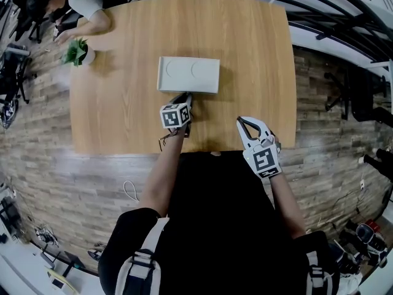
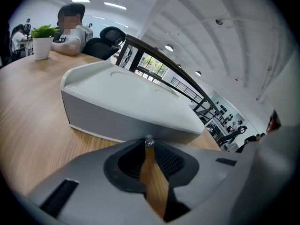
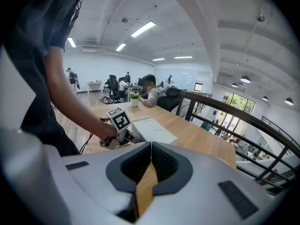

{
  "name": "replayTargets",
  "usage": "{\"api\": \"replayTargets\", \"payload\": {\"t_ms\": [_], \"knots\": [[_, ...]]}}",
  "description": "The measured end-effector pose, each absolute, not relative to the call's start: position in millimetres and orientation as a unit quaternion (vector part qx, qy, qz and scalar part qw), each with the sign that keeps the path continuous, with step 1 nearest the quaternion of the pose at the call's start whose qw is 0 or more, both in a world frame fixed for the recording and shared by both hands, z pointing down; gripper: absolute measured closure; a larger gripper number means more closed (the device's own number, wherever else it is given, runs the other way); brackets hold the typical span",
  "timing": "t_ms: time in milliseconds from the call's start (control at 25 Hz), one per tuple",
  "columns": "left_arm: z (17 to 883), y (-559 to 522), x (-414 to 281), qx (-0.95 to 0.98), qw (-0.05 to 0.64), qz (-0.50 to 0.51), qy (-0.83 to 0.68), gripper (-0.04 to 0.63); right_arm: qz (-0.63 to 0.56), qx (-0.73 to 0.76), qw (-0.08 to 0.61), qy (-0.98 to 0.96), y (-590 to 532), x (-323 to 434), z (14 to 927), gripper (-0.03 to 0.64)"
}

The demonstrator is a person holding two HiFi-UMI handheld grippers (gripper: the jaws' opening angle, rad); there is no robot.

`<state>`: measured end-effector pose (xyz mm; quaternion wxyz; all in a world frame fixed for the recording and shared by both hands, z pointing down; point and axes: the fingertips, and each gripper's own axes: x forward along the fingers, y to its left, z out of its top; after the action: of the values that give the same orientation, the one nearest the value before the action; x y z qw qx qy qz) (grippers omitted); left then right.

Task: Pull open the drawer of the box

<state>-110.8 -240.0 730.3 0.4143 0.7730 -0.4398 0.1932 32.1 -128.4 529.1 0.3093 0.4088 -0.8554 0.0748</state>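
Observation:
A flat white box [image 1: 188,74] lies in the middle of the wooden table [image 1: 123,121], with its drawer front facing me. My left gripper [image 1: 186,96] is right at that front. In the left gripper view the box [image 2: 126,102] fills the middle, and a small metal knob [image 2: 149,141] on its front sits pinched between the jaw tips of the left gripper [image 2: 149,145]. My right gripper [image 1: 241,121] hovers to the right by the table's near edge, apart from the box. In its own view the right gripper [image 3: 151,144] has its tips touching, nothing between them.
A small potted plant [image 1: 77,52] stands at the table's far left corner, and a seated person [image 1: 86,5] leans on the table beside it. A railing [image 1: 319,17] runs beyond the right side. Cables [image 1: 130,191] lie on the floor.

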Motion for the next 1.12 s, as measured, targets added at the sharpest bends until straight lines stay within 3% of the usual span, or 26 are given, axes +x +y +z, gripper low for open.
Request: {"api": "replayTargets", "payload": {"t_ms": [1120], "knots": [[729.8,-215.7,-116.0,0.771,0.419,0.189,-0.441,0.517,0.076,0.413,0.313,-0.852,-120.2,41.2,532.4,0.592]]}}
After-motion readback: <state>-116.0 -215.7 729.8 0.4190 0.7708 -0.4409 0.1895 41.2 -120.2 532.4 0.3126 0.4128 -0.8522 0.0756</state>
